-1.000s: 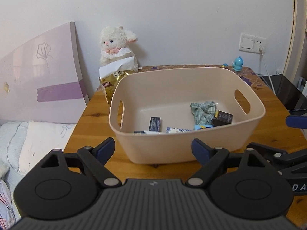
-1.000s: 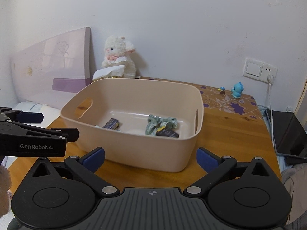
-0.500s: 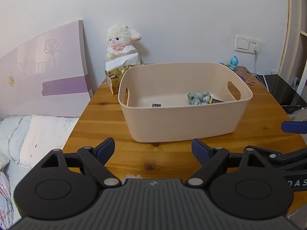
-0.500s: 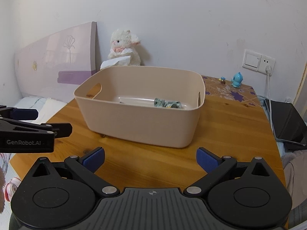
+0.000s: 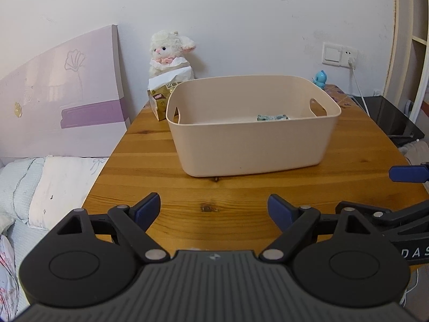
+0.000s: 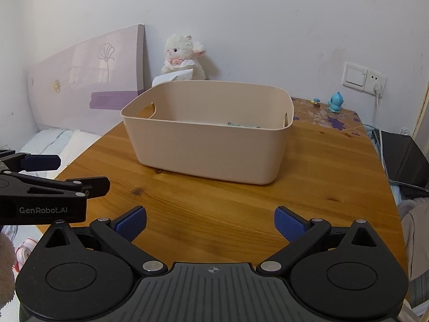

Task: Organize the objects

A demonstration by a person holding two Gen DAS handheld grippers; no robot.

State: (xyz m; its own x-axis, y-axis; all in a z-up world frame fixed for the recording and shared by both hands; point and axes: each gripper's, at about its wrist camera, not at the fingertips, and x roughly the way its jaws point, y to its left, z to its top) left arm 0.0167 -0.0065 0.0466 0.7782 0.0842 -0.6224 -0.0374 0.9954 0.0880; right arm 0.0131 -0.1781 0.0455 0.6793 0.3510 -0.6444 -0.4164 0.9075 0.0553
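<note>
A beige plastic bin [image 5: 252, 145] [image 6: 206, 150] with cut-out handles stands on the wooden table [image 5: 214, 204] [image 6: 214, 209]. Inside it only the top of a green checked cloth [image 5: 272, 117] [image 6: 242, 125] shows above the rim. My left gripper [image 5: 214, 210] is open and empty, low over the table's near edge, well short of the bin. My right gripper [image 6: 210, 224] is open and empty too, beside it on the right. Each gripper shows at the edge of the other's view.
A white plush lamb [image 5: 169, 51] [image 6: 183, 56] and a gold snack bag [image 5: 161, 102] stand behind the bin by the wall. A small blue figurine [image 5: 320, 78] [image 6: 335, 102] is at the back right. A bed [image 5: 40, 185] lies left; a black box [image 5: 394, 120] right.
Both grippers have drawn back and down from above the bin towards the table's near edge. The bin now looks farther off and its contents are mostly hidden by its wall.
</note>
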